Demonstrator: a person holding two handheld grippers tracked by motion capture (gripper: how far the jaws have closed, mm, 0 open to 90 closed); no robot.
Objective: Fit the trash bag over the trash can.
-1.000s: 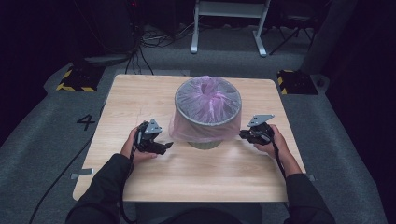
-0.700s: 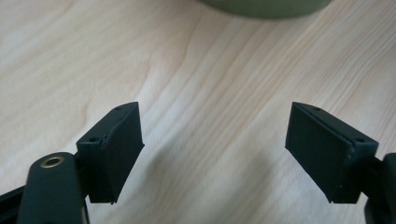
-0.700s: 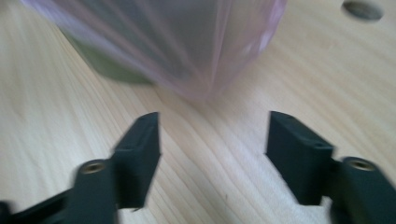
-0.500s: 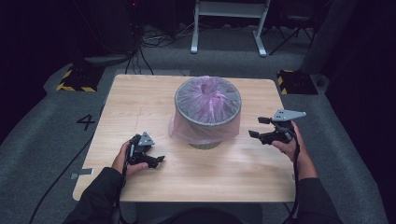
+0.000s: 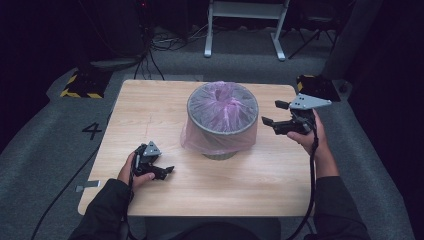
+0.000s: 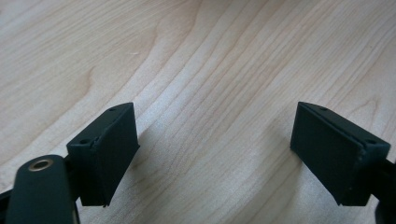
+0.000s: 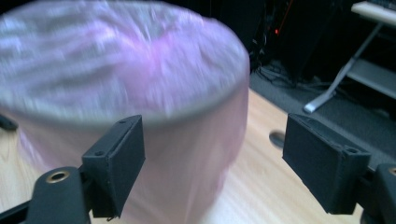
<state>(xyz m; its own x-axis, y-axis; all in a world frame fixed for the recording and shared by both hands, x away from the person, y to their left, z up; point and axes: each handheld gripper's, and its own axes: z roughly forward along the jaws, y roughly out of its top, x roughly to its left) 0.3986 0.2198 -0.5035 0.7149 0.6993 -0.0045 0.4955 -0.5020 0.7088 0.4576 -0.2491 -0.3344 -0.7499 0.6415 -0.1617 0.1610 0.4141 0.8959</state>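
Your right gripper (image 5: 274, 114) has lifted off the pink-lined grey round bin (image 5: 222, 120), jaws just opened, empty; the bag seems fitted. Left gripper (image 5: 167, 171) jaws apart over the wooden bench (image 5: 150, 105).

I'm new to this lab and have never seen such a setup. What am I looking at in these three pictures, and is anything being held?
A person sits at a wooden table and holds a two-fingered hand tool in each hand. The high view looks down from above. The other two pictures come from cameras riding on each tool, looking along its black fingers.

On the table stands a grey bin lined with a pink plastic bag folded over its rim.

The left gripper sits low over bare wood near the person. The right gripper is raised beside the bin's rim; its fingers have just been opening. Both are open and hold nothing.
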